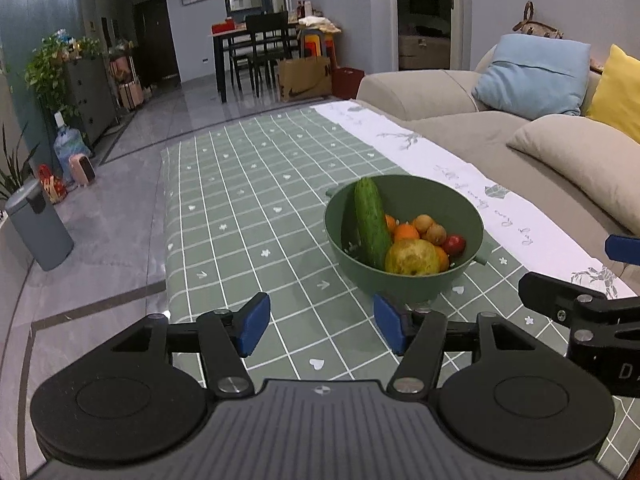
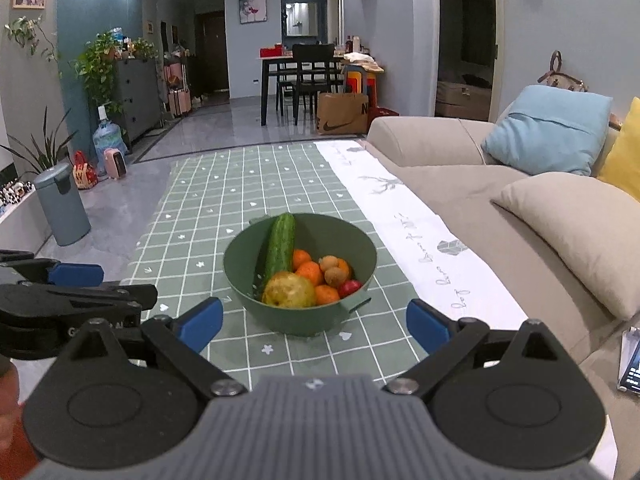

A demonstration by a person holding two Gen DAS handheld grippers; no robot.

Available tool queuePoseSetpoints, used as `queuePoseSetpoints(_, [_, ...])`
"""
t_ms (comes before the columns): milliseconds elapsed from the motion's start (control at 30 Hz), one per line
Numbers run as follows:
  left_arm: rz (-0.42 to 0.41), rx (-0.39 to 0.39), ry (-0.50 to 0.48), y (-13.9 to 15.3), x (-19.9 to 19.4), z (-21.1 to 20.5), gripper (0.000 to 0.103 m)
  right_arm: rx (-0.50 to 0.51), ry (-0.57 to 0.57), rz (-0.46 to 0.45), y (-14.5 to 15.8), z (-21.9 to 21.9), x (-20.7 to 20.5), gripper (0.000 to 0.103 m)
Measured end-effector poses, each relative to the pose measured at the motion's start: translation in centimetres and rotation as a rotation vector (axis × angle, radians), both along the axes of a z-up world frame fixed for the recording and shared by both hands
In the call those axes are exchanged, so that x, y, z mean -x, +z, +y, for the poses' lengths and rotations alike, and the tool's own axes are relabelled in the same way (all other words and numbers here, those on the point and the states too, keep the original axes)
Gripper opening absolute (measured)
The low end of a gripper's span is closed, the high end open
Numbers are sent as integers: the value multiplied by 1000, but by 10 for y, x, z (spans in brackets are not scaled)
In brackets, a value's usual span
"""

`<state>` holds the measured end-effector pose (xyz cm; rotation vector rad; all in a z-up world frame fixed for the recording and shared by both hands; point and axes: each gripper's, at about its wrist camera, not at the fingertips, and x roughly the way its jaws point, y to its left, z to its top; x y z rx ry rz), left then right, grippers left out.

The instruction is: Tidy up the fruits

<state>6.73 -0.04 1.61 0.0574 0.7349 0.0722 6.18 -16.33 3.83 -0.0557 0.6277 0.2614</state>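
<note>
Clearly the green bowl (image 2: 300, 280) is the centre of things: it sits on the checked green tablecloth (image 2: 208, 216), near the white runner (image 2: 404, 220) along the sofa side, and it is piled full. A long cucumber (image 2: 281, 248) leans upright against the far-left wall; a big yellowish pear (image 2: 289, 290) lies at the front, with oranges (image 2: 311, 272), small brown fruits (image 2: 333, 270) and one red fruit (image 2: 349, 288) packed to its right. The right gripper (image 2: 314, 325) hangs just before the bowl, fingers spread wide and empty; the left gripper (image 1: 320, 324) sits beside it, also parted and holding nothing. Likely the first pick is next, and the cucumber or pear on top looks easiest; a straight approach from above should avoid tipping the bowl or jostling the round fruit.
</note>
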Motion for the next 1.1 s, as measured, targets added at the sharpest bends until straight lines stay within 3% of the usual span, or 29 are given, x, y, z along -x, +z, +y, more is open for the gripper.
queuePoseSetpoints(300, [64, 17, 8, -13, -7, 1, 74, -2, -8, 29, -12, 0, -9, 94])
queuePoseSetpoints(1100, [71, 20, 4, -10, -8, 0, 74, 4, 11, 7, -12, 2, -7, 94])
